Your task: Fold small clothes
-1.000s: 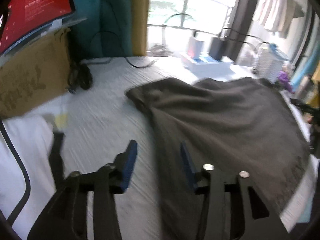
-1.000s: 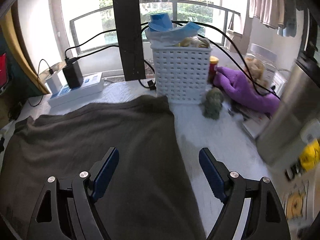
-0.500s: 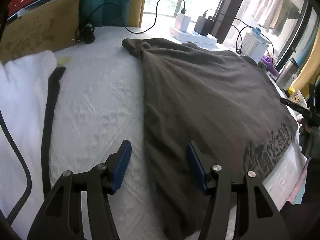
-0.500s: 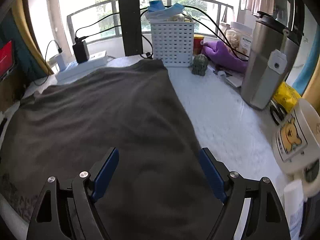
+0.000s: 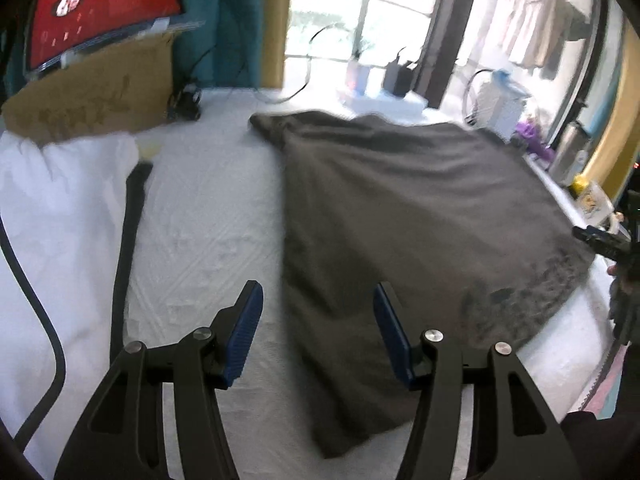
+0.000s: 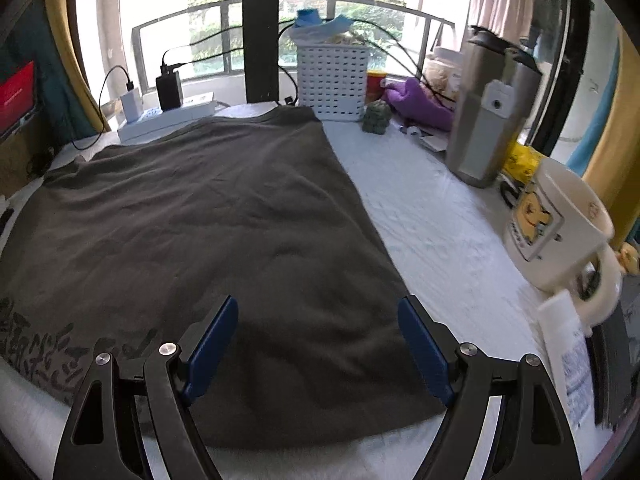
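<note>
Right wrist: dark shirt (image 6: 208, 216), lengthwise toward window, seemingly.

Both tongs, left (image 5: 318, 334) and right (image 6: 318, 350), have drawn back along the shirt (image 6: 192, 216).

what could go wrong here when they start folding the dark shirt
1. The mug stands close beside the right gripper, so a sideways swing might knock it over.
2. The shirt reaches the white basket and charger cables, so lifting it could snag them.
3. The left gripper straddles the shirt's edge, so it may pinch the white sheet too.
</note>
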{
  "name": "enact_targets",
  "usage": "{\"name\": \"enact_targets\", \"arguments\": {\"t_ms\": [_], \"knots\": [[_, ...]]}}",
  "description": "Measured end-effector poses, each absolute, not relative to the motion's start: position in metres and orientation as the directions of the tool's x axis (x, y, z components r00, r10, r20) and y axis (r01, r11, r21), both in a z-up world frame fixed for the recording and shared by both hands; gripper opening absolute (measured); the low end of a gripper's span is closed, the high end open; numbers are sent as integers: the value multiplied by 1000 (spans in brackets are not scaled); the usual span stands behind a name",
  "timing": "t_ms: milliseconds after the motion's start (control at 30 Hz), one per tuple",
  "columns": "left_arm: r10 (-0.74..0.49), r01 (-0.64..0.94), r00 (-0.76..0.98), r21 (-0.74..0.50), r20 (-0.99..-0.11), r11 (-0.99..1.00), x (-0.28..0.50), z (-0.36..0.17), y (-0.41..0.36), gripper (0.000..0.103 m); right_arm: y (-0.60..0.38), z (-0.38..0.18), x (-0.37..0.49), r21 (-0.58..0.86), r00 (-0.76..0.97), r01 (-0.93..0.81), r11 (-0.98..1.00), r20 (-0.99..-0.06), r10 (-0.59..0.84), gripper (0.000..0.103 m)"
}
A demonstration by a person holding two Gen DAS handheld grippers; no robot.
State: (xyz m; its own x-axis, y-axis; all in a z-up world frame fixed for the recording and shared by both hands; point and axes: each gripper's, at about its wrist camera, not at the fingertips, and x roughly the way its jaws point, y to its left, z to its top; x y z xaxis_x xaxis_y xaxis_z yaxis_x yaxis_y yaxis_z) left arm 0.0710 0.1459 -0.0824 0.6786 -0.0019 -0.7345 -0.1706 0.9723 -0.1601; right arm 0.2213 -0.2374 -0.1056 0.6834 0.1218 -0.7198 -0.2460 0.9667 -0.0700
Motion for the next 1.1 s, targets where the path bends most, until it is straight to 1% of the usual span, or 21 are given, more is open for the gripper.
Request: {"name": "enact_targets", "arguments": {"t_ms": [67, 300, 400, 633, 833, 867, 1100], "knots": [[-22, -132, 701, -160, -713, 978, 69, -75, 133, 58, -242, -102, 212, -64, 694, -242, 968, -709, 127, 83], [-81, -59, 729, -179, -680, 982, 78, -63, 98, 58, -260, -101, 183, -9, 706, -225, 974, -690, 156, 83], [-99, -41, 724, -186, -683, 982, 85, -62, 87, 58, -267, -105, 175, 13, 700, -218, 976, -694, 166, 83], [-128, 20, 697, -159, -706, 987, 102, -63, 65, 58, -281, -114, 164, 136, 675, -196, 971, -699, 235, 84], [-130, 14, 686, -165, -716, 986, 119, -65, 68, 58, -281, -125, 176, 232, 644, -181, 956, -707, 294, 84], [-127, 8, 684, -167, -719, 986, 122, -66, 69, 58, -280, -125, 178, 233, 648, -180, 956, -703, 293, 85], [-85, -49, 659, -155, -747, 987, 143, -72, 84, 59, -274, -123, 203, 267, 634, -182, 946, -703, 320, 86]]}}
